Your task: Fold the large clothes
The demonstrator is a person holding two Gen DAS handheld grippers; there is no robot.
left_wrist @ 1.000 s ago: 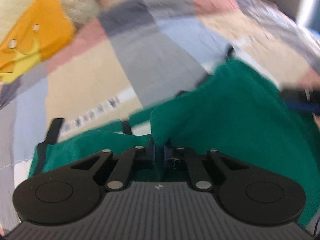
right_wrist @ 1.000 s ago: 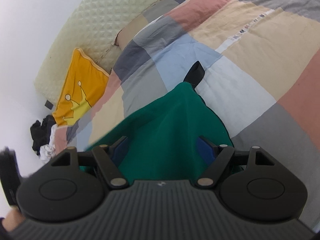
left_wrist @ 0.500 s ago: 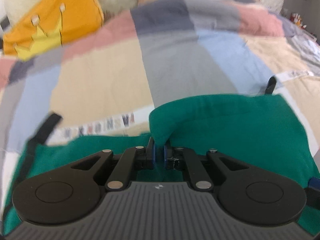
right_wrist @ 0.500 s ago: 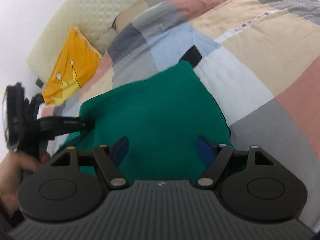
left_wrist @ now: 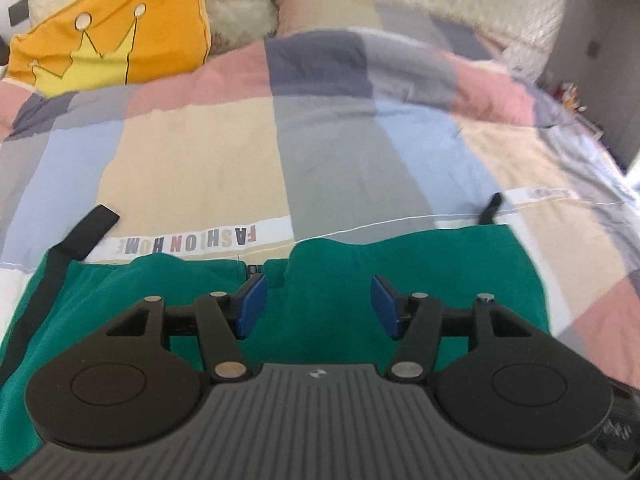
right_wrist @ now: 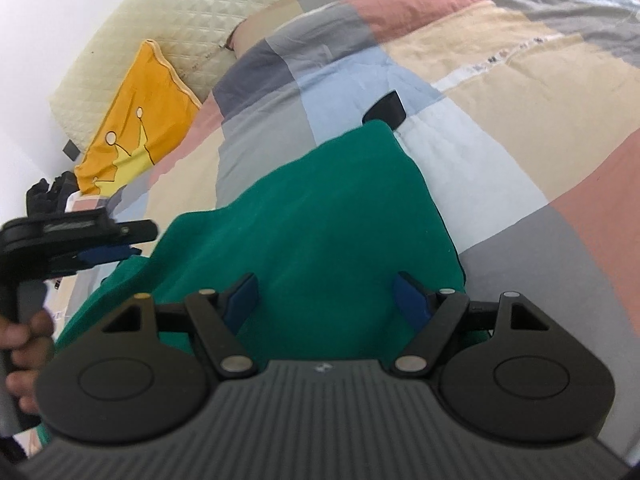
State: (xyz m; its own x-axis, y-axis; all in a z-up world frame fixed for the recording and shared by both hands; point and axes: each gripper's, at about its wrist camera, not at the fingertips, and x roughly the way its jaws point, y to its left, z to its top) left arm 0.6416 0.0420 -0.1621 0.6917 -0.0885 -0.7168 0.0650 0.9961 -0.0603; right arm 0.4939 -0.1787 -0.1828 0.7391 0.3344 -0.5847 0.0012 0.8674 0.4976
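My left gripper (left_wrist: 318, 304) jaws just opened, fold of green garment (left_wrist: 420, 264) loose between them; right gripper (right_wrist: 324, 298) wide, empty, lower centre.

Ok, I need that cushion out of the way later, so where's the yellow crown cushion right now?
The yellow crown cushion sits at the head of the bed, upper left in both wrist views, leaning against the cream quilted headboard, beyond the green garment.
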